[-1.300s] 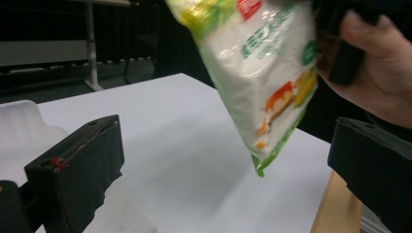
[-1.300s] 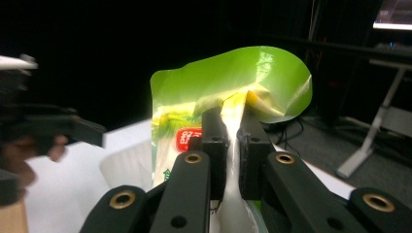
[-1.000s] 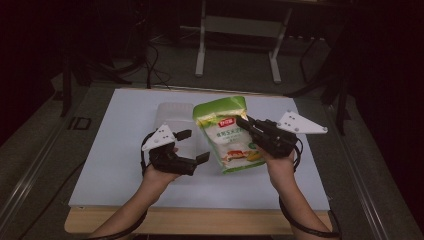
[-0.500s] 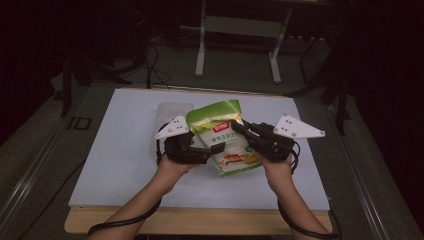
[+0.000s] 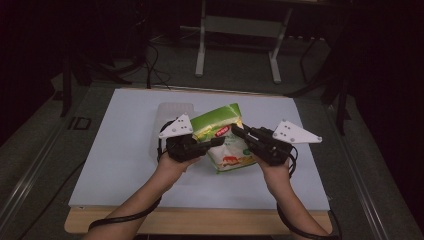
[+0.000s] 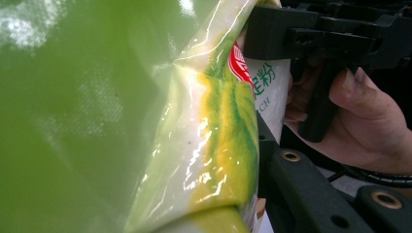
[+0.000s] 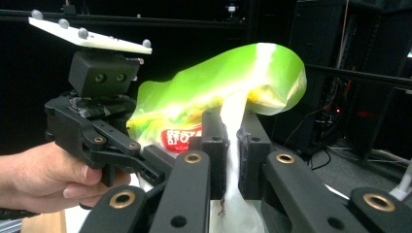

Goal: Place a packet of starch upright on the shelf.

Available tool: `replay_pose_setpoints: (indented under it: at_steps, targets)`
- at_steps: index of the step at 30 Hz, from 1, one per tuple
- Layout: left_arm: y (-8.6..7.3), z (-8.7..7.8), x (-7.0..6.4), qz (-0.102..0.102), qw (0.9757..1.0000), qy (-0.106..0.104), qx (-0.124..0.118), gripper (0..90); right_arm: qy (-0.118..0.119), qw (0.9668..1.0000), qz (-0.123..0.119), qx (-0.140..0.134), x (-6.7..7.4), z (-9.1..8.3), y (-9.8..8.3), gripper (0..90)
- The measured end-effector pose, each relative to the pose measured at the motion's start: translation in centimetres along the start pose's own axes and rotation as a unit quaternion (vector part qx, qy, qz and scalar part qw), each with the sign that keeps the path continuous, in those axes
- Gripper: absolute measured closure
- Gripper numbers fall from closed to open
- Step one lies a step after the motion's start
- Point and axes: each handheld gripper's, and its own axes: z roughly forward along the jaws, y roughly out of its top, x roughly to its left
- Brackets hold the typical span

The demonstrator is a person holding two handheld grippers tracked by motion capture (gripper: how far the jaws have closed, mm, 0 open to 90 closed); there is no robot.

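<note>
- Bag (image 5: pixel 226 142), green and white, hangs above the counter (image 5: pixel 115 150) between both hands.
- Right claw (image 7: pixel 232 145) is clamped on its side seam.
- Left claw (image 5: pixel 216 142) has just been closing and now pinches the opposite edge; a second ago it stood wide apart, off to the bag's left.
- Step in hand: a two-sided grip, probably for opening.
- Next move calls for a steady, opposed pull without slipping.
</note>
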Motion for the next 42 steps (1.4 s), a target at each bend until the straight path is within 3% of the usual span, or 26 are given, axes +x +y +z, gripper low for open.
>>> replay_pose_setpoints:
  at_steps: [5,8,10,16,19,20,22,25,26,29,33,36,40,42]
  targets:
    - [1.0,0.0,0.1,0.026,0.9995,0.009,0.014,81.7,-0.005,1.0,0.008,-0.002,-0.4,0.0,0.0,82.3]
    - [1.8,-0.1,0.2,0.041,0.9988,0.013,0.023,81.7,0.0,0.9999,0.014,0.0,-0.7,-0.2,0.4,76.7]
    - [2.2,-0.2,0.3,0.042,0.9987,0.013,0.027,81.7,0.004,0.9997,0.023,-0.003,-0.8,-0.3,0.6,66.3]
    - [3.0,-0.9,0.9,0.044,0.9986,0.018,0.021,81.7,-0.014,0.999,0.036,-0.024,-1.1,-1.0,0.8,32.9]
    - [3.5,-1.6,1.3,0.053,0.9983,0.015,0.02,81.7,-0.026,0.9989,0.035,-0.02,-1.1,-1.3,1.1,14.0]
    - [3.8,-1.9,1.5,0.056,0.9981,0.011,0.02,81.7,-0.026,0.999,0.034,-0.017,-1.1,-1.5,1.1,12.0]
    - [4.2,-2.6,2.1,0.068,0.9975,0.009,0.017,81.6,-0.031,0.9989,0.034,-0.01,-1.1,-1.9,1.2,10.8]
    - [4.4,-3.6,2.8,0.117,0.993,0.005,0.015,81.6,-0.019,0.9989,0.04,-0.016,-1.4,-2.8,1.1,11.4]
    - [4.5,-3.9,3.1,0.123,0.9923,0.005,0.018,81.6,-0.018,0.9985,0.049,-0.019,-1.6,-3.2,0.9,13.2]
    - [4.6,-4.9,4.1,0.115,0.9928,-0.002,0.03,81.6,-0.026,0.9973,0.067,-0.016,-2.3,-4.2,0.4,14.0]
    - [4.5,-6.0,5.2,0.126,0.9908,0.006,0.05,81.6,-0.046,0.9957,0.079,0.008,-2.8,-5.5,-0.5,17.1]
    - [4.3,-6.8,6.5,0.118,0.9914,0.001,0.056,81.6,-0.034,0.9956,0.083,0.026,-3.2,-6.0,-1.2,17.1]
    - [3.9,-7.6,7.6,0.119,0.9907,0.001,0.067,81.6,-0.033,0.9952,0.085,0.037,-3.7,-6.9,-2.1,16.9]
    - [3.7,-8.0,8.0,0.121,0.9902,0.0,0.071,81.5,-0.044,0.9946,0.083,0.045,-4.1,-7.3,-2.5,16.0]
